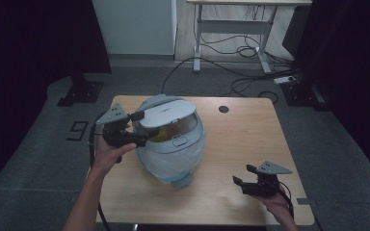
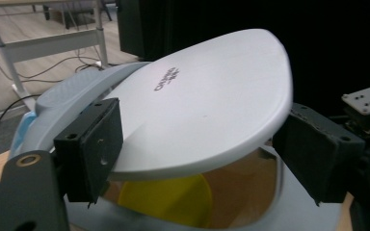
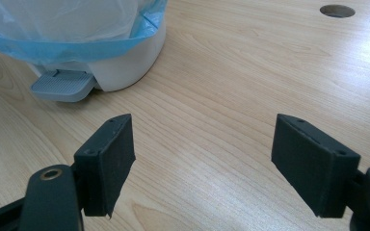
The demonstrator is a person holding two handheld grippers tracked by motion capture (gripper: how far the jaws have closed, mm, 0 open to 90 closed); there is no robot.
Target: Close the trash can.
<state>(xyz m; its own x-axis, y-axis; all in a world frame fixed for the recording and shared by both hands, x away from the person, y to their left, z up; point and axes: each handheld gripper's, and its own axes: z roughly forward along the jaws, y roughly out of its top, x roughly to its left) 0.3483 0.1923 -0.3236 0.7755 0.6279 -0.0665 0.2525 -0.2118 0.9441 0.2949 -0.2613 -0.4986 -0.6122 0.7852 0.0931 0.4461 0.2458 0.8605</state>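
Smooth oval lid (image 2: pixel 207 96) of plastic-lined bin (image 1: pixel 173 159) sits between left gripper's (image 2: pixel 197 144) wide jaws, seemingly untouched; right gripper (image 3: pixel 204 163) gapes empty nearby.

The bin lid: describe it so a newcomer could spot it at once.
On the wooden table stands a pale pedal bin lined with a blue-edged bag. Its lid is the round white disc on top, tilted up, with the left gripper at its edge.

a lab or office: height-adjustable desk (image 1: pixel 231 24), loose floor cables (image 1: pixel 241 50), dark curtains (image 1: pixel 29 43)
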